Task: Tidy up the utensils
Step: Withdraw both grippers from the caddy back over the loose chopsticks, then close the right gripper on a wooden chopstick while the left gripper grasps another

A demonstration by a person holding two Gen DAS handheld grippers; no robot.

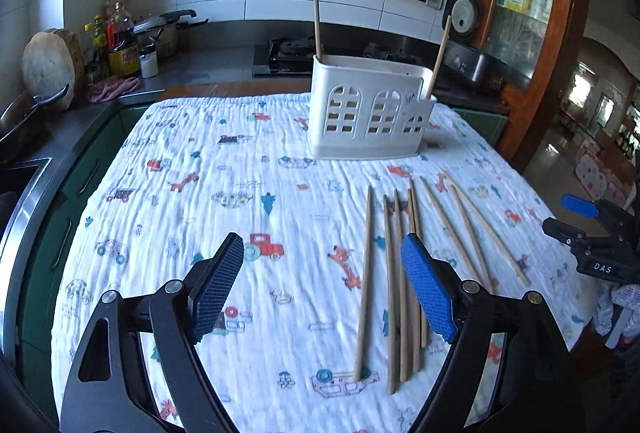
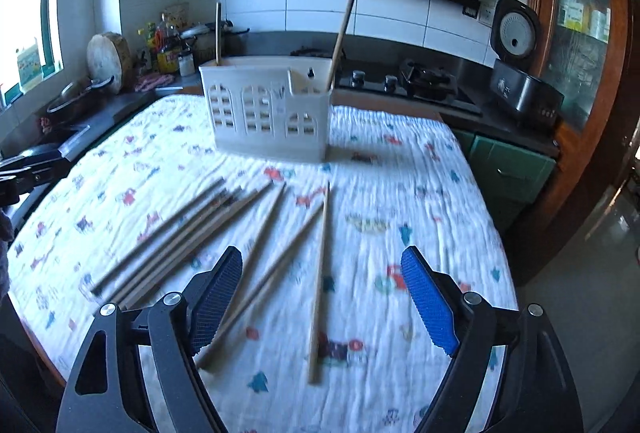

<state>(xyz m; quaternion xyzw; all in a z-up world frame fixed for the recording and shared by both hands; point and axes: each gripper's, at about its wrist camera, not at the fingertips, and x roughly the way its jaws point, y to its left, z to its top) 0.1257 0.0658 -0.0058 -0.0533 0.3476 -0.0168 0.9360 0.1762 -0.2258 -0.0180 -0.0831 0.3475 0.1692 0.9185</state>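
Observation:
A white utensil holder point(image 1: 370, 115) with arched cut-outs stands at the far side of the table; it also shows in the right wrist view point(image 2: 270, 115). Two wooden chopsticks stand in it, one at its left end point(image 1: 317, 23) and one at its right end point(image 1: 439, 57). Several loose chopsticks point(image 1: 394, 285) lie on the patterned cloth point(image 1: 240, 193) in front of it, also in the right wrist view point(image 2: 256, 249). My left gripper point(image 1: 322, 281) is open and empty, above the cloth left of the loose chopsticks. My right gripper point(image 2: 322, 293) is open and empty, above the rightmost chopstick point(image 2: 320, 285).
The right gripper's body shows at the right edge of the left wrist view point(image 1: 600, 245). A counter behind holds bottles point(image 1: 120, 41), a chopping block point(image 1: 50, 63), a gas hob point(image 2: 404, 83) and a rice cooker point(image 2: 520, 73). A wooden cabinet point(image 1: 520, 13) stands right.

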